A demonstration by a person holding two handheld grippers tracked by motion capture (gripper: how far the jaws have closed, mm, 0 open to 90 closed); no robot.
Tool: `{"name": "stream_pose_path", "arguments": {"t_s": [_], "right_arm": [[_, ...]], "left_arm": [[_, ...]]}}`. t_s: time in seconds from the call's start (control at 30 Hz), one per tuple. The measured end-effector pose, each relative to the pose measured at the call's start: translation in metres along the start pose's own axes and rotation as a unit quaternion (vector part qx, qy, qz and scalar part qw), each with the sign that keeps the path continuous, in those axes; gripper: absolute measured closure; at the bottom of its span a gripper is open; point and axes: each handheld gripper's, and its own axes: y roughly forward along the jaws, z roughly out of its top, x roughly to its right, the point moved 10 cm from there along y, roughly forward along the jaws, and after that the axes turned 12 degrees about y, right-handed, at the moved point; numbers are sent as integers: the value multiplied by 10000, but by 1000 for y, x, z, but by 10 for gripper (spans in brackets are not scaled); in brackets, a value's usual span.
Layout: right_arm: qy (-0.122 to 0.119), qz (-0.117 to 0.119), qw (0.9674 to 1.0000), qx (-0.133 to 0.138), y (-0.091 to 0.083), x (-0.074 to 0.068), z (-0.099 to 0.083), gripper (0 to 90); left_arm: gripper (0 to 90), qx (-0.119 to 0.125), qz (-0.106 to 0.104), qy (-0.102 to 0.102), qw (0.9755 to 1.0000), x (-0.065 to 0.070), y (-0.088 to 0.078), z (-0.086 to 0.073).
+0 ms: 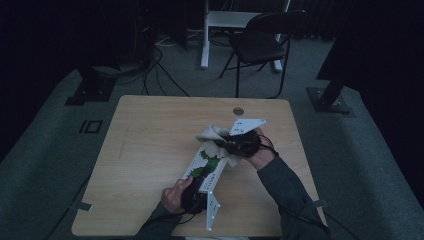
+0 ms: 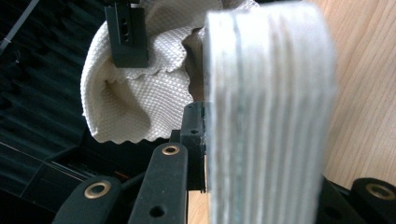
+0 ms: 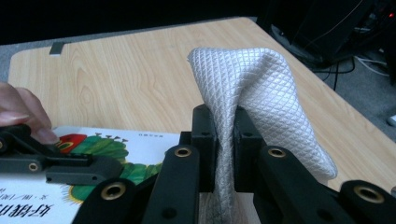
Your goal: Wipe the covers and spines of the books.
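Note:
A white picture book (image 1: pixel 206 169) with a green caterpillar on its cover lies slantwise on the wooden table (image 1: pixel 145 150). My left gripper (image 1: pixel 194 198) is shut on the book's near end; its page edges (image 2: pixel 266 116) fill the space between the jaws. A cream waffle-weave cloth (image 1: pixel 214 137) rests at the book's far end. Pinched in my right gripper (image 1: pixel 231 144) is a fold of that cloth (image 3: pixel 252 79), which stands up above the jaws. The book cover (image 3: pixel 121 154) and the left gripper (image 3: pixel 51 165) lie at the lower left of the right gripper view.
A round grommet (image 1: pixel 238 111) sits near the table's far edge. Beyond the table stand a black chair (image 1: pixel 260 42), a white desk leg (image 1: pixel 205 35) and floor cables (image 1: pixel 155 70). Dark stand bases (image 1: pixel 330 97) flank the table.

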Motion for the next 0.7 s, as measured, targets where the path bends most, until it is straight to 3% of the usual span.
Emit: {"name": "stream_pose_path", "arguments": {"t_s": [0.37,0.7], "right_arm": [[5,-17,9999,-161,2,0,-9,827],[-197,53,9993,-320,1,-13,-20,827]], "left_arm": [[770,-29,-7,103,9999,2,1,-1],[771,-45,23,95,9999,1,1,-3]]}}
